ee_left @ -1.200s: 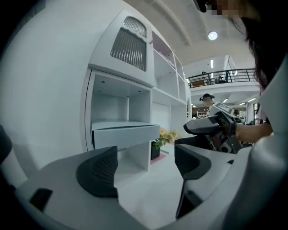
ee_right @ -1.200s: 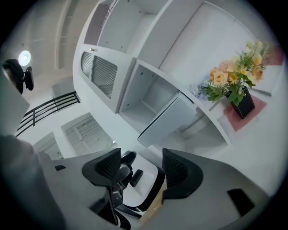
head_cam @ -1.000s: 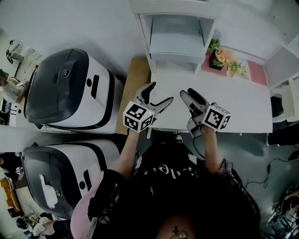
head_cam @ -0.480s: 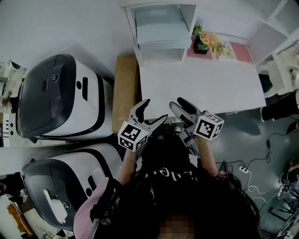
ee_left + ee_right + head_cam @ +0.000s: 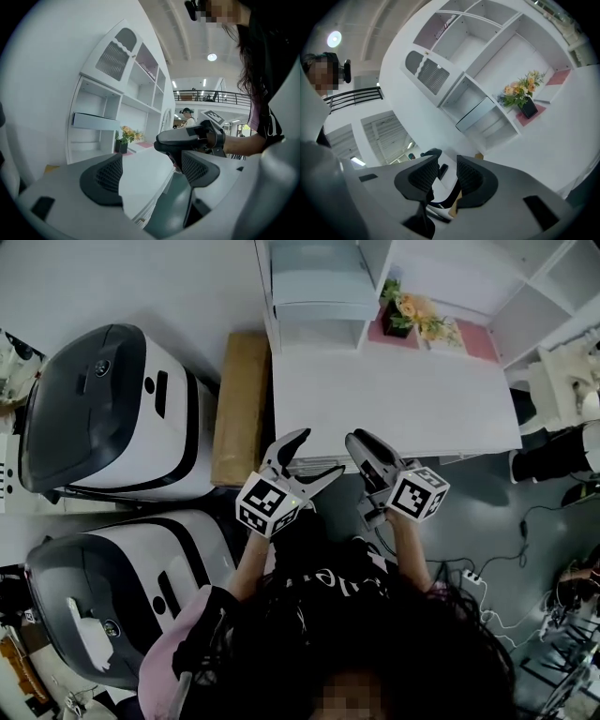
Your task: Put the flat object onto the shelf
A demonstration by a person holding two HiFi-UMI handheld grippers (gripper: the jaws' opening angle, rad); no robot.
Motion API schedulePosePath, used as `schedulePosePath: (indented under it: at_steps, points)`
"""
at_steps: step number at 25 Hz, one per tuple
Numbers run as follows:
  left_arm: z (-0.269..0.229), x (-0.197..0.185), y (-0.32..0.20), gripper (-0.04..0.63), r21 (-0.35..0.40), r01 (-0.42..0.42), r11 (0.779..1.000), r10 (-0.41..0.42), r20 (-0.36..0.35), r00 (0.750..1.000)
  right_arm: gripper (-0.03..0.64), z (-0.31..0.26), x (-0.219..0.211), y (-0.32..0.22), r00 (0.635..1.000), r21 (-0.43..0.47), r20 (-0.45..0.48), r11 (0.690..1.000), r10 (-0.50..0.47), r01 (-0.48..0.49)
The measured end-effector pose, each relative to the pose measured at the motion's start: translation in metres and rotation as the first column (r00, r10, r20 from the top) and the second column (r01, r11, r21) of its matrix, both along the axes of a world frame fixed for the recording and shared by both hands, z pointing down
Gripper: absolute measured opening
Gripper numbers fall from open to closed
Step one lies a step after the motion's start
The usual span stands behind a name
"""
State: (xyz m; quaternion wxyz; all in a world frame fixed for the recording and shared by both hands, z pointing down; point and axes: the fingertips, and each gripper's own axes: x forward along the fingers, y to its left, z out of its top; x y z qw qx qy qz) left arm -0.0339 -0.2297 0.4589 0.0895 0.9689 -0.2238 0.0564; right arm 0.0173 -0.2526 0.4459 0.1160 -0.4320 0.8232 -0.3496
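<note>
Retreating to the near edge of the bench (image 5: 403, 399), both tongs were empty: the left tongs (image 5: 319, 451) splayed wide, the right tongs (image 5: 360, 442) just narrowed on nothing, a gap remaining. That suggested the placing was done. Beyond, the flat object (image 5: 309, 282), a pale grey slab, lay level on the shelf's (image 5: 265, 296) upper ledge.

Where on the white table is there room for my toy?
Nearly the whole white tabletop is bare, from the shelf unit and flowers at the back to its near edge. The back strip is crowded with the flowers and pink mats. The flat grey box fills one shelf; the shelf under it looks free.
</note>
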Motion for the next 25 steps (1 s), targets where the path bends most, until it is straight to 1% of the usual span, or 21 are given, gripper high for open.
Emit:
schedulePosePath:
  at_steps: [3, 5, 10, 14, 20, 22, 25]
  points:
    - [-0.011, 0.011, 0.013, 0.408, 0.028, 0.007, 1.000, -0.007, -0.003, 1.000, 0.131, -0.008, 0.008, 0.014, 1.000, 0.021, -0.011, 1.000, -0.020, 0.021]
    - [-0.015, 0.019, 0.024, 0.408, 0.034, 0.020, 0.999, -0.020, -0.007, 1.000, 0.111, -0.011, 0.016, 0.028, 0.999, 0.037, -0.017, 0.999, -0.035, 0.035]
    - [-0.027, 0.043, 0.060, 0.408, 0.048, 0.085, 0.995, -0.085, -0.014, 0.996, 0.087, -0.014, 0.047, 0.079, 0.997, 0.056, -0.023, 0.996, -0.071, 0.073]
    - [-0.031, 0.067, 0.099, 0.408, 0.052, 0.150, 0.987, -0.149, -0.023, 0.989, 0.081, -0.015, 0.075, 0.126, 0.993, 0.065, -0.035, 0.992, -0.109, 0.111]
    - [-0.026, 0.101, 0.171, 0.408, 0.056, 0.196, 0.979, -0.196, -0.006, 0.981, 0.078, -0.003, 0.108, 0.194, 0.988, 0.063, -0.018, 0.986, -0.152, 0.153]
    - [-0.025, 0.106, 0.194, 0.390, 0.056, 0.223, 0.973, -0.223, -0.006, 0.975, 0.078, 0.001, 0.112, 0.217, 0.985, 0.054, -0.011, 0.984, -0.169, 0.170]
    - [-0.025, 0.107, 0.223, 0.310, 0.071, 0.263, 0.962, -0.264, -0.001, 0.965, 0.078, 0.007, 0.115, 0.244, 0.983, 0.050, -0.001, 0.981, -0.185, 0.185]
